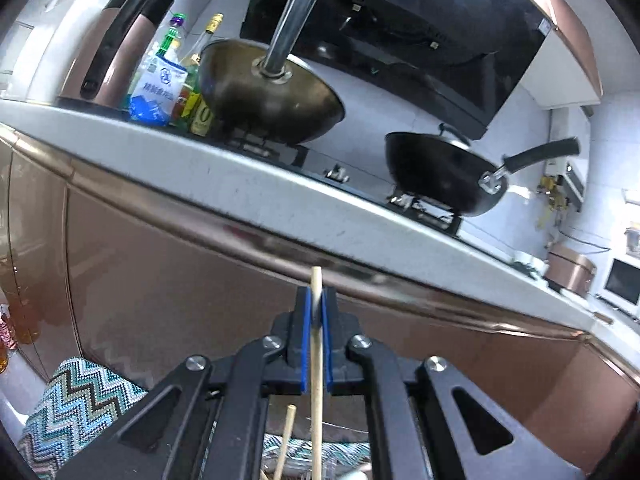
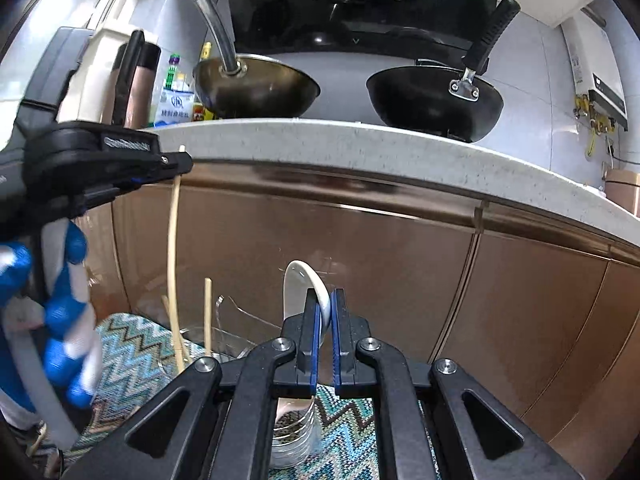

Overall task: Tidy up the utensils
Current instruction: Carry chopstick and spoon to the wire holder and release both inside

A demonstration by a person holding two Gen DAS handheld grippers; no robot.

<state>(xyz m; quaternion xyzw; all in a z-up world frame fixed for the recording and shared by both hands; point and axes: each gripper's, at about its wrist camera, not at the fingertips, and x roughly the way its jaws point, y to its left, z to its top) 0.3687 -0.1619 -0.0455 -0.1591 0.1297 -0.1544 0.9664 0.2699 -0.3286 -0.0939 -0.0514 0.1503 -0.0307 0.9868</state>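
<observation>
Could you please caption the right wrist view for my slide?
Right gripper clamps a white spoon while the left gripper holds a chopstick below the counter.

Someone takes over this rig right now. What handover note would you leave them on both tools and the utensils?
Left tool: shut on a wooden chopstick, held upright.
Right tool: shut on a white ceramic spoon, bowl end up.
Below, on the zigzag cloth: a clear container with more chopsticks standing in it, and a clear ribbed cup.
Done: both utensils lifted.
Left: set each down; which holder takes which I cannot tell.
</observation>
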